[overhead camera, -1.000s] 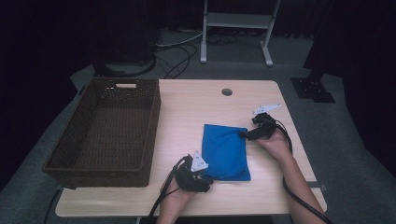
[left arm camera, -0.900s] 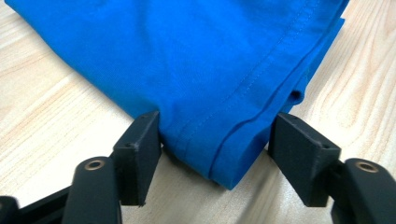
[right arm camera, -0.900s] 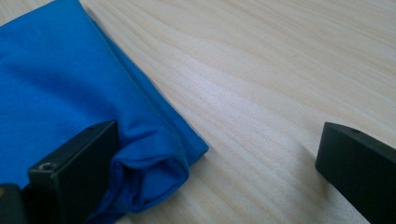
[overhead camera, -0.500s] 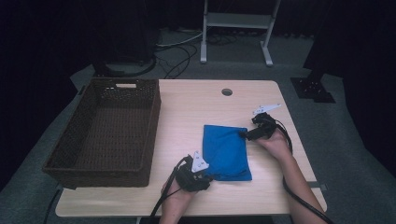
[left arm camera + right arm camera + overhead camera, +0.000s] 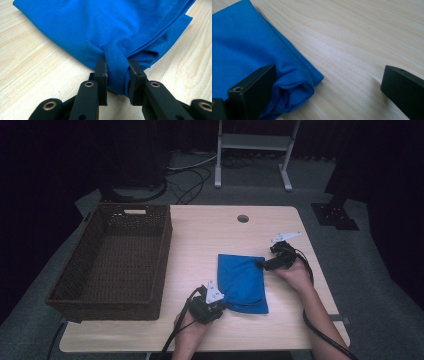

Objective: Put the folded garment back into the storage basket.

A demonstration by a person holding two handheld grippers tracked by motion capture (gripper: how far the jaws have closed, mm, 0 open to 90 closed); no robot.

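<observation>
One folded blue cloth (image 5: 241, 282) lies flat on the table (image 5: 210, 240), right of the wicker basket (image 5: 112, 260), its long axis running from you toward the far edge. Your left gripper (image 5: 117, 72) has just been closing and now pinches a bunched fold at the near corner. Your right gripper (image 5: 327, 82) stands wide open at the far right corner, one jaw against the cloth.
</observation>
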